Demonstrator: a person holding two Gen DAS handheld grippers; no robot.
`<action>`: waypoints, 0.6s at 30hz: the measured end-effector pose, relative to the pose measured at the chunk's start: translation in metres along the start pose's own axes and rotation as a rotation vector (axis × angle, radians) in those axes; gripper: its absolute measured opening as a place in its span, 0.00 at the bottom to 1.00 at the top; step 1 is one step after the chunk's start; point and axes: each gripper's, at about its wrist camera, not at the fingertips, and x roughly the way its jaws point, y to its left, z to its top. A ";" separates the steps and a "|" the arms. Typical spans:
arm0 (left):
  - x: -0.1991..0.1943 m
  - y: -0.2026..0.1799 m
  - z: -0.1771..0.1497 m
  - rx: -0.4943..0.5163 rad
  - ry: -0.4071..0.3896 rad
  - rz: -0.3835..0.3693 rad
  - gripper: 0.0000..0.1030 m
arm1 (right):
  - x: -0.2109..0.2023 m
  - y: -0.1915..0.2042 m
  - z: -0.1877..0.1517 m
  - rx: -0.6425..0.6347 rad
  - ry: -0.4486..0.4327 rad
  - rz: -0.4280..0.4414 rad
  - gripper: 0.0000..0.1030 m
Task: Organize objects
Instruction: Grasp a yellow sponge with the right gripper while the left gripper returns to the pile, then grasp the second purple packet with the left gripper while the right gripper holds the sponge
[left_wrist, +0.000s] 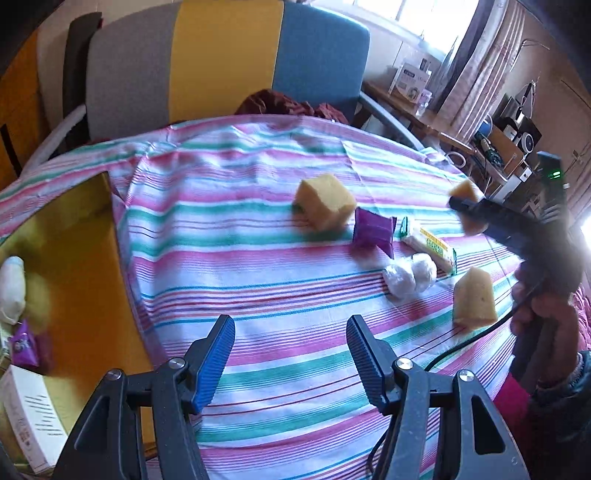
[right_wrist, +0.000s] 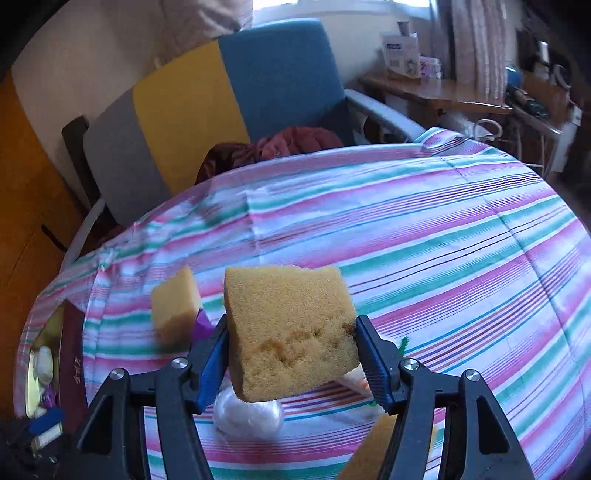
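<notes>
My right gripper (right_wrist: 290, 332) is shut on a yellow sponge (right_wrist: 291, 332) and holds it above the striped cloth; it also shows in the left wrist view (left_wrist: 466, 202) at the right. My left gripper (left_wrist: 290, 328) is open and empty over the cloth. On the cloth lie a second sponge (left_wrist: 325, 201), a third sponge (left_wrist: 474, 297), a purple packet (left_wrist: 373, 230), a long wrapped bar (left_wrist: 432, 247) and white wrapped balls (left_wrist: 408, 273).
An open yellow box (left_wrist: 70, 251) at the left holds a white item (left_wrist: 13, 290), a purple packet (left_wrist: 24, 343) and a white carton (left_wrist: 31, 417). A grey, yellow and blue chair (left_wrist: 221, 62) stands behind the table. A cluttered desk (left_wrist: 417, 110) is far right.
</notes>
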 end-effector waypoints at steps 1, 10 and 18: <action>0.004 -0.001 0.000 0.002 0.008 0.002 0.61 | -0.003 -0.004 0.001 0.015 -0.013 -0.004 0.63; 0.033 -0.038 0.018 0.081 0.040 -0.049 0.61 | -0.010 -0.021 0.007 0.106 -0.033 -0.011 0.63; 0.080 -0.079 0.054 0.158 0.085 -0.085 0.62 | -0.009 -0.021 0.006 0.108 -0.019 0.003 0.63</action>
